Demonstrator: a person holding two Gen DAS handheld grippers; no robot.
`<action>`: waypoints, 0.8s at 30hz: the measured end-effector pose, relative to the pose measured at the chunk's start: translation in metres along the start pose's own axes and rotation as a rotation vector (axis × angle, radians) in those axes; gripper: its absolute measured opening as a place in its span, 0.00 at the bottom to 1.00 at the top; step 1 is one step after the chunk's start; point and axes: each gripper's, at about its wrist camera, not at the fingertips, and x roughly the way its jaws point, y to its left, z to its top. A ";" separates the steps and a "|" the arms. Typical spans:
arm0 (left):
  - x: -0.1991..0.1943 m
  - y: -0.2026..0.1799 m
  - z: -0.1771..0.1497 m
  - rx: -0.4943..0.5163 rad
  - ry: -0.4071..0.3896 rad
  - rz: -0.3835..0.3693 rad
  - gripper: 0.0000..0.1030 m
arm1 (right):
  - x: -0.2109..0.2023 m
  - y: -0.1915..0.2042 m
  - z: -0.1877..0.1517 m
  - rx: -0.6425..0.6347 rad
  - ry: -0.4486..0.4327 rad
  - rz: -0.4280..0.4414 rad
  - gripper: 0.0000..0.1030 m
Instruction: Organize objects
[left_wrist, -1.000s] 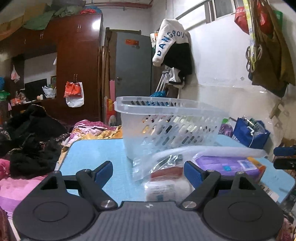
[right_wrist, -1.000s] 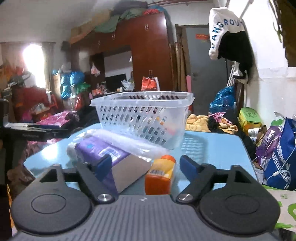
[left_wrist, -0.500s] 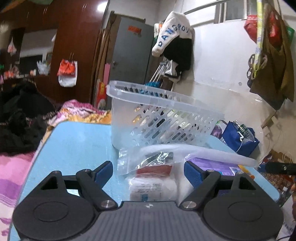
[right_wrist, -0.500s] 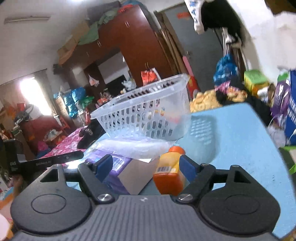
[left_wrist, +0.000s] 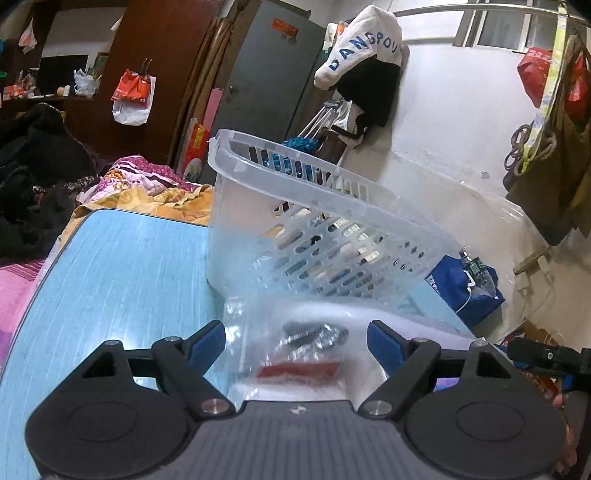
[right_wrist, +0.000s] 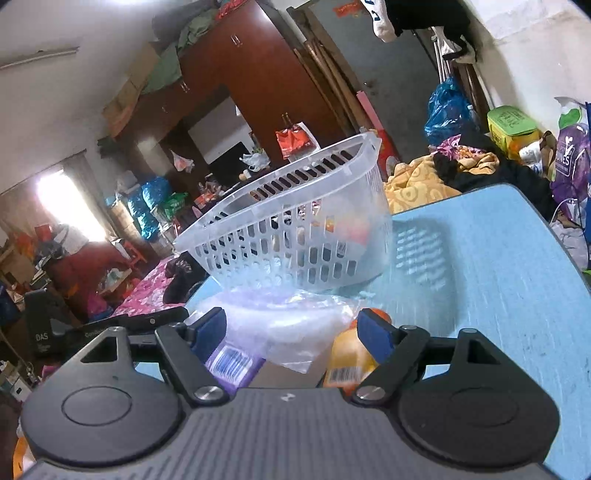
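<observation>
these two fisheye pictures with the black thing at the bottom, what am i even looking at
Each picture comes from a camera mounted on a handheld gripper, looking forward along its two blue-tipped jaws. A person holds one in each hand.

The left gripper is open around a clear plastic bag of small items. The right gripper is also open, with a purple box and an orange bottle between its jaws. Nothing is gripped.

Everything lies on a light blue table. Behind stands a clear slotted basket, probably where the items go.
</observation>
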 end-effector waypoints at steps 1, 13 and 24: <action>0.001 0.001 0.001 -0.005 0.000 -0.002 0.84 | 0.001 -0.001 0.001 0.009 0.005 0.003 0.79; 0.015 0.005 0.005 -0.023 0.050 -0.016 0.63 | 0.014 -0.001 0.004 -0.009 0.037 -0.020 0.61; 0.017 0.003 0.000 -0.003 0.040 0.005 0.41 | 0.015 0.007 0.002 -0.070 0.046 0.004 0.41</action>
